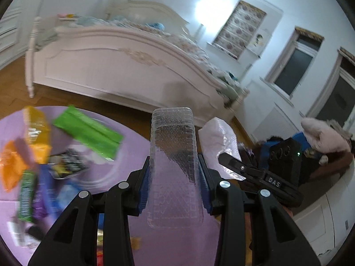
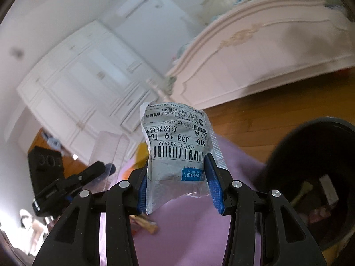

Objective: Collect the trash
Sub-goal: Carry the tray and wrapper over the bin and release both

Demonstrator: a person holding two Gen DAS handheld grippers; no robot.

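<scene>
My left gripper is shut on a clear textured plastic tray and holds it upright above the purple mat. My right gripper is shut on a grey courier bag with a barcode label, lifted above the mat. The right gripper and its white bubble-lined bag show at the right of the left wrist view. The left gripper and its clear tray show at the left of the right wrist view. Several wrappers lie on the mat: a green one, yellow, orange.
A black trash bin stands on the mat's right edge with some items inside. A white bed stands behind on the wooden floor. White wardrobes line the wall. Pink soft toys lie at the right.
</scene>
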